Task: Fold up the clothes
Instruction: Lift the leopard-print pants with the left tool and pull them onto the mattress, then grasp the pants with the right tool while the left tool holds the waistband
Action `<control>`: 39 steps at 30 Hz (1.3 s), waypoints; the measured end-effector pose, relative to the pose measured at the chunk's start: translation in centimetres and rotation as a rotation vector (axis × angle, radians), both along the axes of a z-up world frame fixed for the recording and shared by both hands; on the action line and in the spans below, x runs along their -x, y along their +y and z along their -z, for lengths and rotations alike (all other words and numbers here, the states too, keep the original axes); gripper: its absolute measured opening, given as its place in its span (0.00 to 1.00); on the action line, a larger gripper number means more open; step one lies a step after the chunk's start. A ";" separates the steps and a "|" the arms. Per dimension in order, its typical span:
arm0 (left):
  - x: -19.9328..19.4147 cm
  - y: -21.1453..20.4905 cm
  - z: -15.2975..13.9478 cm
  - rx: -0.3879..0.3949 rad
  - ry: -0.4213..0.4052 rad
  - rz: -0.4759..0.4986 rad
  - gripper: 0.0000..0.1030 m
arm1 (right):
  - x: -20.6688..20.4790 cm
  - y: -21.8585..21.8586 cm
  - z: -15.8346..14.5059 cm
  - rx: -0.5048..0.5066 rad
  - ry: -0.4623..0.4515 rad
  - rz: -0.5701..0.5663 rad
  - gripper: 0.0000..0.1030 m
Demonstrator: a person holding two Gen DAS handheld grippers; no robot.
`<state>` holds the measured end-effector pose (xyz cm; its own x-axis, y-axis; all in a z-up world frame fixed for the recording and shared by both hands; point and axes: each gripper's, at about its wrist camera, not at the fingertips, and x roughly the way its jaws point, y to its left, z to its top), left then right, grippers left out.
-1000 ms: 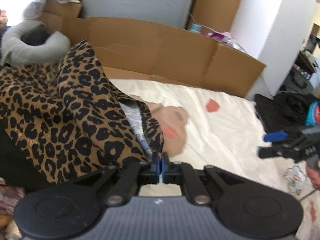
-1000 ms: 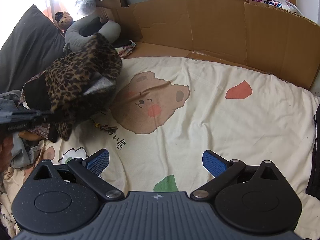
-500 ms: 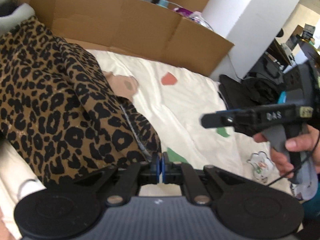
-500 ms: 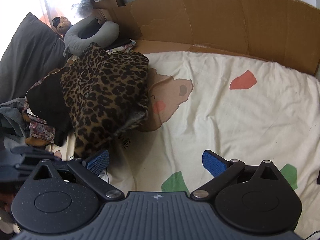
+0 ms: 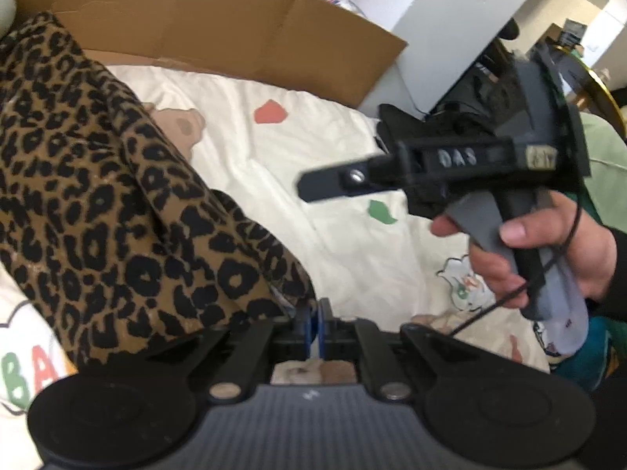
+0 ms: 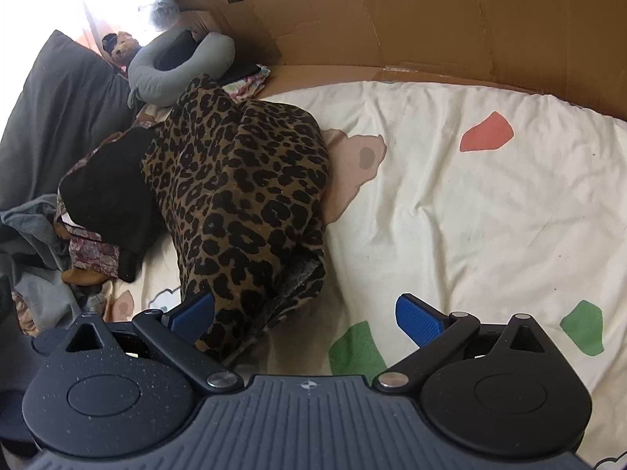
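Leopard cloth [image 6: 243,203]: heaped on bed [image 6: 450,215], long way running away from fingers.
Left gripper [image 5: 312,323]: fingers opening, cloth edge just beside.
Right gripper [image 6: 305,317]: fingers wide, empty, cloth end between, nearer.

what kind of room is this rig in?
Most likely a bedroom in a home: the work surface is a bed with a cartoon-print sheet, a dark pillow and grey neck pillow at one end, and a leopard-print garment lying among other clothes.
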<state>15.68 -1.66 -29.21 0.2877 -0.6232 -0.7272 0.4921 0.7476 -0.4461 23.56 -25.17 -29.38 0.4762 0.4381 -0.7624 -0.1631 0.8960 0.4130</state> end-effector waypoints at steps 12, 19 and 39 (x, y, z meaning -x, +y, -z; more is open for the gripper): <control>-5.3 6.3 -3.0 -0.154 -0.203 -0.230 0.54 | -0.6 0.1 0.6 0.010 0.000 -0.007 0.98; -10.2 9.7 -4.3 -0.300 -0.346 -0.264 0.57 | -1.8 0.6 1.2 0.023 0.002 -0.026 0.98; -21.4 13.3 -1.5 -0.498 -0.463 -0.223 0.74 | -7.5 2.7 5.3 -0.078 0.079 0.021 0.92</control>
